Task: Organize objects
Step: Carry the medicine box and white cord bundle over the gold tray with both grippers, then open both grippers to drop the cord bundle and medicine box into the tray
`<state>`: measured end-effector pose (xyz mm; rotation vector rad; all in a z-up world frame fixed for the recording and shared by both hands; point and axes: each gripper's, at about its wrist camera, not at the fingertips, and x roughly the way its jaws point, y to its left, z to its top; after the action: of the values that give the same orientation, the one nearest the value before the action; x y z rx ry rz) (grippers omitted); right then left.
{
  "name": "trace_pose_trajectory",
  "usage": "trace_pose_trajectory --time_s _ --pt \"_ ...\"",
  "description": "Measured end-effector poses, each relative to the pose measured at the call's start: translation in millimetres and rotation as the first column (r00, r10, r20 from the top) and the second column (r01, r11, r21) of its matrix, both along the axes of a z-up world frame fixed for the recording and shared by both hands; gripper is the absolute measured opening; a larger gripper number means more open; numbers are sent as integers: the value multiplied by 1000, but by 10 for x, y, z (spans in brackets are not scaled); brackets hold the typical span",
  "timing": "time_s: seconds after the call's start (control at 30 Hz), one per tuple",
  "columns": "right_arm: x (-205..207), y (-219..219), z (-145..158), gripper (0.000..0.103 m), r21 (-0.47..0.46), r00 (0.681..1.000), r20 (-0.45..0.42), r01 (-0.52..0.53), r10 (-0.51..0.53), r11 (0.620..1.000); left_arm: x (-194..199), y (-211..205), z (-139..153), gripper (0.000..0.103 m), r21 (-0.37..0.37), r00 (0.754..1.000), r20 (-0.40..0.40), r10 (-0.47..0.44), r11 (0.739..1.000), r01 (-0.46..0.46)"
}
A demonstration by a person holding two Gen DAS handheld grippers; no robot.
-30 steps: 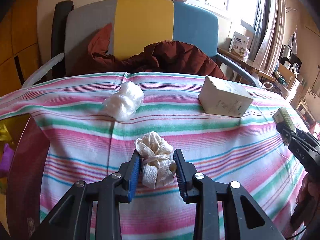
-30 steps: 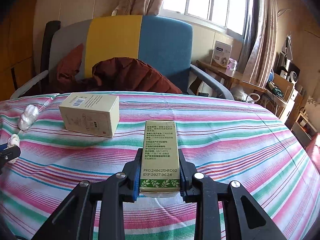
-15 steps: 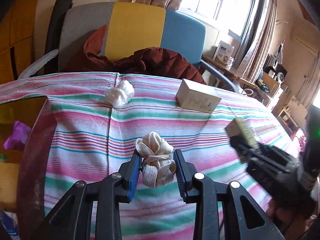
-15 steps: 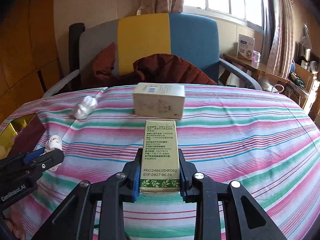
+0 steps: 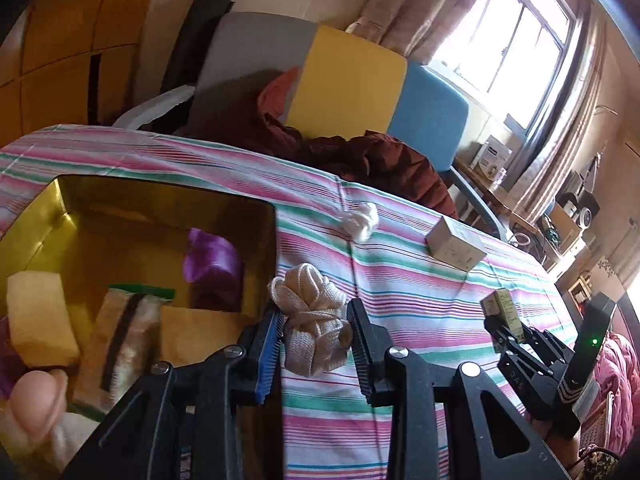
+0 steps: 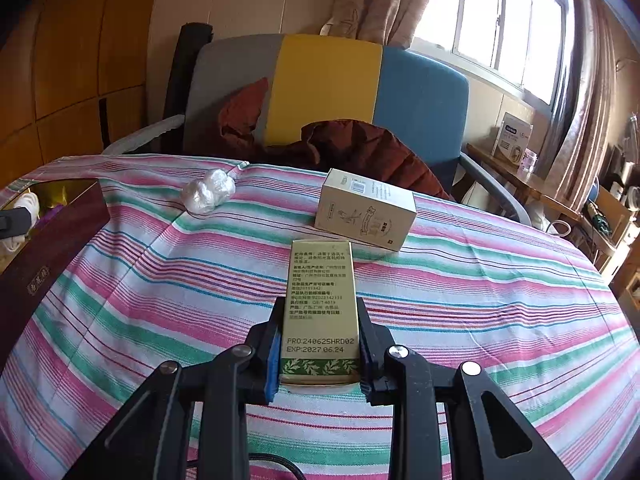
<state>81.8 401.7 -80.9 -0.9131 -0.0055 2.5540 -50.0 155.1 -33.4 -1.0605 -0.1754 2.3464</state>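
My left gripper [image 5: 314, 330] is shut on a cream knotted rope bundle [image 5: 314, 320] and holds it just right of the gold-lined open box [image 5: 64, 200], near its right wall. My right gripper [image 6: 320, 344] is shut on a slim green-and-gold carton [image 6: 320, 304], held above the striped cloth [image 6: 480, 300]. It also shows in the left wrist view [image 5: 506, 314], at the right. The open box shows at the left edge of the right wrist view [image 6: 52, 248].
The box holds a purple packet [image 5: 214, 260], yellow blocks [image 5: 36, 316] and a wrapped snack [image 5: 124, 332]. A beige carton [image 6: 366, 210] and a clear plastic wad [image 6: 208, 191] lie on the cloth. An armchair [image 6: 328, 92] with a maroon jacket [image 6: 360, 148] stands behind.
My left gripper has swung left with the rope bundle, bringing the open box into view. My right gripper has moved left with the slim carton, closer to the beige carton.
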Motion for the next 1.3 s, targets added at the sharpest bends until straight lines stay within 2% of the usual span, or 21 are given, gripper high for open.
trace_pose_trajectory --time_s 0.2,0.43,0.57,0.67,0.77,1.07,1.3 --pt "7 -207 99 30 -18 1000 -10 -27 27 999 -306 -590 -68 32 14 988 67 136 990 -137" --pt "-34 -615 284 30 -38 993 -54 -103 101 994 -669 -942 -204 33 -14 969 135 208 978 -208" --pt "-50 -817 384 30 -43 987 -71 -149 146 988 -777 -1109 -220 49 -20 945 162 285 958 -286" --pt "-52 -950 441 30 -48 980 -80 -186 182 981 -721 -1239 -176 58 53 941 168 294 950 -307" --pt "-80 -1081 481 30 -55 973 -78 -222 218 973 -561 -1329 -114 60 97 943 134 305 943 -318" --pt "-319 -1552 547 30 -105 926 -66 -377 372 920 14 -1429 -119 61 105 957 55 286 951 -290" --pt "-627 -1812 502 30 -214 895 -21 -440 446 872 101 -1476 -98 61 116 960 44 277 953 -281"
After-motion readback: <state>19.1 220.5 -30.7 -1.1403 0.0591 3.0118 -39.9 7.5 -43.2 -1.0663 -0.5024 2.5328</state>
